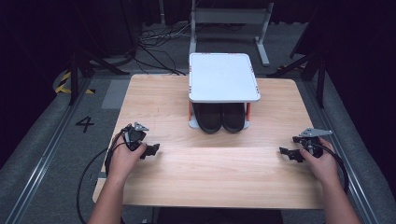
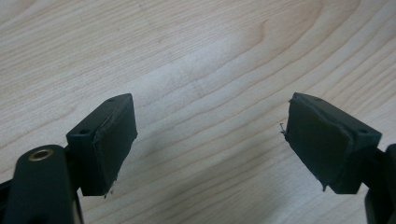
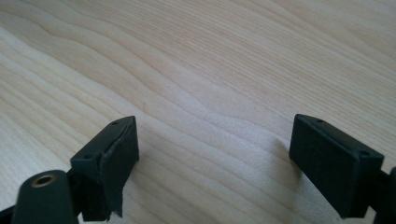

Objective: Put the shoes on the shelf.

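Left gripper [image 1: 153, 150]: at table's 8 o'clock, low over the wood, held in left hand [image 1: 122, 156]; tips aim twd table centre. In left gripper view [image 2: 210, 140] jaws stand wide apart, bare wood betw them, nothing gripped.
Right gripper [image 1: 286, 152]: at table's 4 o'clock, held in right hand [image 1: 322, 161]; tips aim twd centre, facing the left one. In right gripper view [image 3: 215, 154] jaws spread wide, nothing betw pads, just wood grain below.
Table [image 1: 210, 177]: light wood; bare betw the two grippers.
Rack [image 1: 224, 77]: white top, small two-level stand at table's 12 o'clock, far edge, midline.
Shoes [image 1: 220, 117]: dark pair, side by side on rack's lower level under the white top, toes facing the person. Well apart from both grippers; left gripper sits at shoes' 8 o'clock, right at 4 o'clock.
Cables: one trails from each gripper off the near table edge.
Contact: neither gripper touches shoes or rack.
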